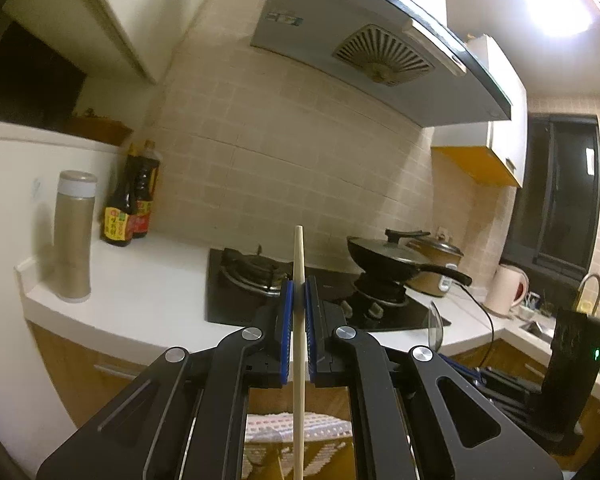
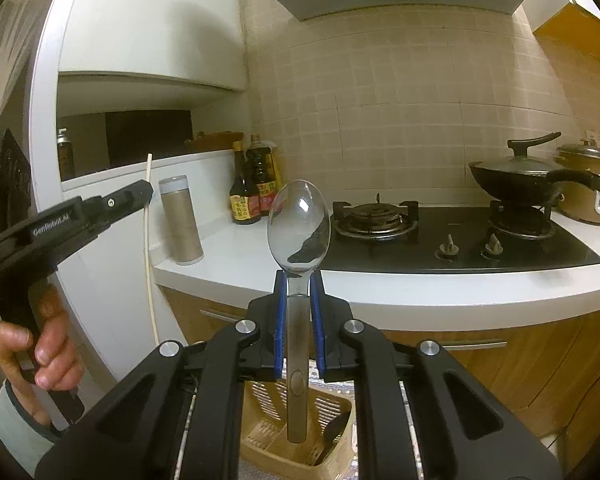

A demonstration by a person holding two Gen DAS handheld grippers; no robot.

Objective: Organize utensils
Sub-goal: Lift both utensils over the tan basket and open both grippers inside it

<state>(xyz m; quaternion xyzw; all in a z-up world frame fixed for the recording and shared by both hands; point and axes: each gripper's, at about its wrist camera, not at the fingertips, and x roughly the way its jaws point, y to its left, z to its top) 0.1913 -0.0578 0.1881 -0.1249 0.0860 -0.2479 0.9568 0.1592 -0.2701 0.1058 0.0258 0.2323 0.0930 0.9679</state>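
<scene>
White countertop [image 2: 440, 288] curves across a small kitchen with beige tiled walls, wooden cabinet fronts below it and a range hood [image 1: 364, 44] overhead. Nearest, below the grippers, a tan slotted utensil holder [image 2: 300, 432] stands on a patterned cloth; its lower part is cut off by the frame, and a dark utensil inside it is too shadowed to identify. The right gripper [image 2: 299, 280] is clamped on the handle of a steel spoon [image 2: 299, 224], bowl pointing up, handle end hanging over the holder. The left gripper [image 1: 299, 292] is closed on a pale wooden chopstick [image 1: 299, 320], held upright, with its lower end running out of frame in the left wrist view. In the right wrist view the left hand [image 2: 40, 344] wraps the gripper's handle, fingers curled, sleeve at the wrist. Further back on the counter stand a tall beige flask [image 2: 180, 220] and two dark sauce bottles [image 2: 252, 188]. A black gas hob [image 2: 460, 236] is set into the counter, with a lidded wok [image 2: 516, 176] on its right burner. Behind that is a brown rice cooker [image 2: 588, 184], and farther right a pale kettle [image 1: 506, 290] near a dark window
</scene>
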